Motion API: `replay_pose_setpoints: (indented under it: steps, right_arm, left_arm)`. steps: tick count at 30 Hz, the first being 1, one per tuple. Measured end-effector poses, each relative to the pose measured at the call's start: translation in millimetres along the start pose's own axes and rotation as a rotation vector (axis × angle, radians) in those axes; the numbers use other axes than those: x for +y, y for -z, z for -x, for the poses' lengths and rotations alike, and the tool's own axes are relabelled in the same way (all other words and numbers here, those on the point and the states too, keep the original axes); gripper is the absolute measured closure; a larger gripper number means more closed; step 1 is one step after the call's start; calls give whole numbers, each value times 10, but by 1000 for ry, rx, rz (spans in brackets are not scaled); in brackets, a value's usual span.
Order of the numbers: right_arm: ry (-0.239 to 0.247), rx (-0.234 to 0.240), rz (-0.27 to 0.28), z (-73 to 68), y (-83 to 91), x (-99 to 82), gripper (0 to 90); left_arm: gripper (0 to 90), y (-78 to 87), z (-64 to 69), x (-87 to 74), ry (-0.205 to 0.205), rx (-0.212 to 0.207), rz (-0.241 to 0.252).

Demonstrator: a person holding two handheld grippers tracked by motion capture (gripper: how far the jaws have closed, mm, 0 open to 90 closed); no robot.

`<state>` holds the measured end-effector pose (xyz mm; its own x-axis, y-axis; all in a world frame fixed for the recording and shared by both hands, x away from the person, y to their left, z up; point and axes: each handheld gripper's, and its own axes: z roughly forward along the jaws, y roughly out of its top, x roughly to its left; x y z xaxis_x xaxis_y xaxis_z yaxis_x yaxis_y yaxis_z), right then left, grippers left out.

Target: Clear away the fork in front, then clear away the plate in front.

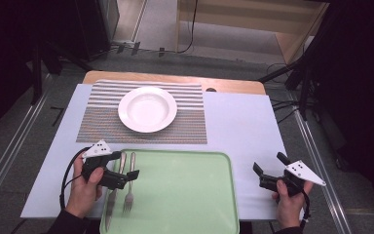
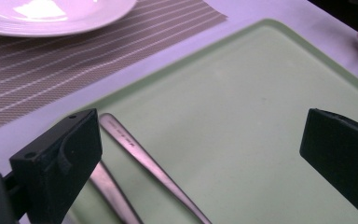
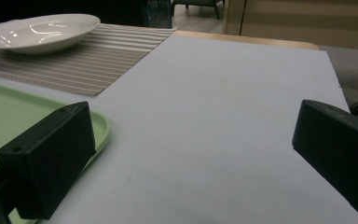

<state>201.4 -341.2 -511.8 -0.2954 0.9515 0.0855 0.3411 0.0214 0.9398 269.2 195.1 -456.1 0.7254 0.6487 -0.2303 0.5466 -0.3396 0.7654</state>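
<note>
My left gripper (image 1: 126, 168) gapes wide and empty just over the fork (image 1: 129, 187) and knife (image 1: 112, 195) on the green tray (image 1: 185, 195). My right gripper (image 1: 268, 168) hangs open, empty, beside the tray.

Each hand grips a black tool, the left tool (image 1: 126, 171) and the right tool (image 1: 268, 168), with blocky matte jaws. A pale grey three-cornered plate dotted with dark holes tops each. A black cable (image 1: 67, 175) loops from the left one, and dark sleeves cover both wrists.
</note>
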Motion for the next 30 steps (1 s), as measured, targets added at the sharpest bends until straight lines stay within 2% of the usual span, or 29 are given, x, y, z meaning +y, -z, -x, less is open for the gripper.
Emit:
replay_pose_setpoints:
  steps: [2,3,6,9,12,15,18,22,25,28,30]
  right_arm:
    - [3,1,4,0,0,0,0]
    - [4,3,4,-1,2,0,0]
    - [2,5,4,-4,3,1,0]
    - [2,7,4,-4,4,3,0]
    - [1,8,6,-4,5,5,0]
    - [-1,10,7,-13,4,7,0]
    - [-4,13,5,-25,11,8,0]
    - [1,14,15,-43,21,12,0]
    - [10,16,13,-54,34,13,0]
    - [4,13,17,-46,46,15,0]
    - [6,10,21,-39,47,16,0]
  left_arm:
    - [0,-1,-28,16,6,1,11]
    - [0,0,-41,25,9,19,13]
    - [0,5,-86,58,17,31,25]
    - [0,9,-131,101,23,29,34]
    - [0,14,-175,138,3,64,49]
    - [0,16,-214,178,12,77,54]
    - [0,6,-245,216,16,111,30]
    - [0,-21,-304,260,19,135,12]
    - [0,-39,-347,302,27,134,8]
    - [0,-53,-388,345,50,116,22]
    - [0,-59,-418,374,52,109,26]
